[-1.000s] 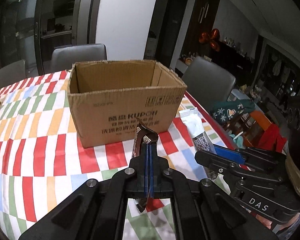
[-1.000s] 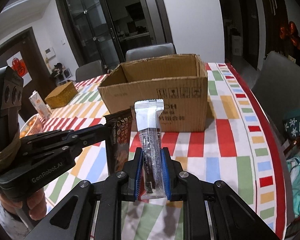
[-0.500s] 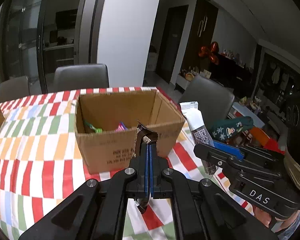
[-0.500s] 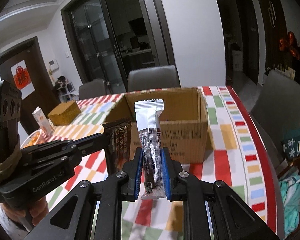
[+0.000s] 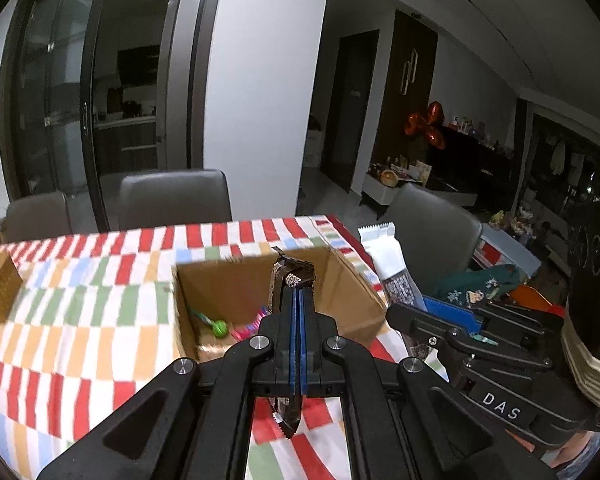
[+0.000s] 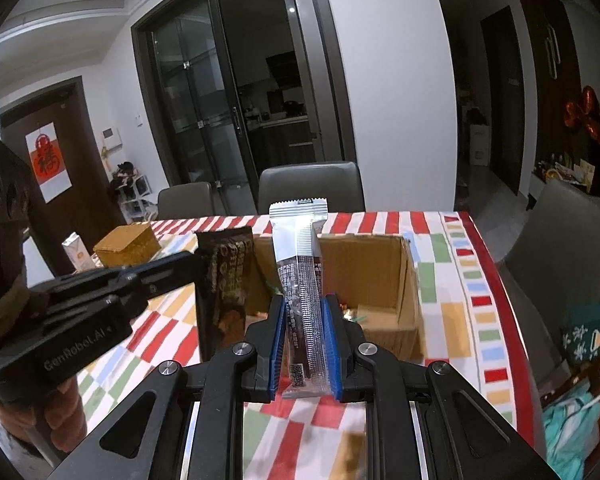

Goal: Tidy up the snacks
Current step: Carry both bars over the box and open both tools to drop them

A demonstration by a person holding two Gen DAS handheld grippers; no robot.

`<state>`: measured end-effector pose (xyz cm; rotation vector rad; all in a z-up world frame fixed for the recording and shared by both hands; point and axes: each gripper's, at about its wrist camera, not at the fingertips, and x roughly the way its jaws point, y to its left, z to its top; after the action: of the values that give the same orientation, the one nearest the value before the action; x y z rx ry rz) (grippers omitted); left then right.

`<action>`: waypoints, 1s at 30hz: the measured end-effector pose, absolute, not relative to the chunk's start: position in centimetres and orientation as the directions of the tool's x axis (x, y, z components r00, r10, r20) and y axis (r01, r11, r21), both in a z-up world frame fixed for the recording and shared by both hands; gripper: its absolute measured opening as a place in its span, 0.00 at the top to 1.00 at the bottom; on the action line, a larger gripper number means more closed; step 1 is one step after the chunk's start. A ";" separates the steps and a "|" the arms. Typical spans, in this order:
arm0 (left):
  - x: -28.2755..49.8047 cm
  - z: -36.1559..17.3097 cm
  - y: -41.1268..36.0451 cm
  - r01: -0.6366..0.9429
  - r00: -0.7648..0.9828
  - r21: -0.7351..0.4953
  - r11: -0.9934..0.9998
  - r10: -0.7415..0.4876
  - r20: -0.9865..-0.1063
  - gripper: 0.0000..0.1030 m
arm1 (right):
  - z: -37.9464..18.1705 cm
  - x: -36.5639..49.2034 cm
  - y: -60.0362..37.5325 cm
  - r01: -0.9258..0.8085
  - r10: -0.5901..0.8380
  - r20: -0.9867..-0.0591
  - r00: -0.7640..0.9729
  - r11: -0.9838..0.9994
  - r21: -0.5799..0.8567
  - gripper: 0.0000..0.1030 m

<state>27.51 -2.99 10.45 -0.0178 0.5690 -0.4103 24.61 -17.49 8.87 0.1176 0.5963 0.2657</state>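
Note:
An open cardboard box (image 5: 356,292) stands on the striped tablecloth; it also shows in the right wrist view (image 6: 410,280). A green lollipop (image 5: 219,327) and pink wrappers (image 5: 252,322) lie inside. My left gripper (image 5: 299,300) is shut on a dark brown snack bar (image 5: 290,276), held upright above the box's near side. My right gripper (image 6: 303,320) is shut on a silver and brown snack bar (image 6: 302,264), held upright near the box; that bar shows in the left wrist view (image 5: 392,264) to the right of the box.
A small brown box (image 6: 126,244) and a carton (image 6: 76,254) sit at the table's far left. Grey chairs (image 5: 174,198) stand behind the table (image 5: 60,320) and one (image 6: 564,240) at its right edge. Clutter lies past the right edge.
Both grippers have risen and moved toward the box with their bars. The box's inside with the lollipop has come into view.

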 end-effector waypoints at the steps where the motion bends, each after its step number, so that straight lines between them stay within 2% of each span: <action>1: 28.0 10.9 -3.0 0.370 0.771 -0.117 0.922 -0.375 -0.516 0.97 | 9.1 25.2 -17.4 -0.215 0.281 -0.539 0.794 0.959 0.184 0.81; 12: 32.8 12.1 -3.1 0.327 0.799 -0.044 0.944 -0.301 -0.521 0.97 | 10.0 29.8 -17.2 -0.211 0.271 -0.565 0.780 0.962 0.170 0.81; 28: 37.2 8.2 -3.4 0.279 0.753 -0.065 0.958 -0.260 -0.604 0.95 | 7.3 35.6 -17.7 -0.153 0.226 -0.647 0.728 0.974 0.169 0.79; 29: 37.0 8.2 -3.4 0.275 0.759 -0.053 0.960 -0.251 -0.601 0.92 | 7.3 35.8 -17.8 -0.150 0.230 -0.650 0.724 0.973 0.176 0.78; 30: 36.8 8.3 -3.5 0.275 0.762 -0.043 0.960 -0.246 -0.599 0.86 | 7.4 35.8 -17.9 -0.154 0.235 -0.650 0.722 0.971 0.180 0.72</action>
<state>36.80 -3.54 8.28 0.0484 0.6444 -0.2834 35.80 -17.85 7.36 0.1165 0.7332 0.2154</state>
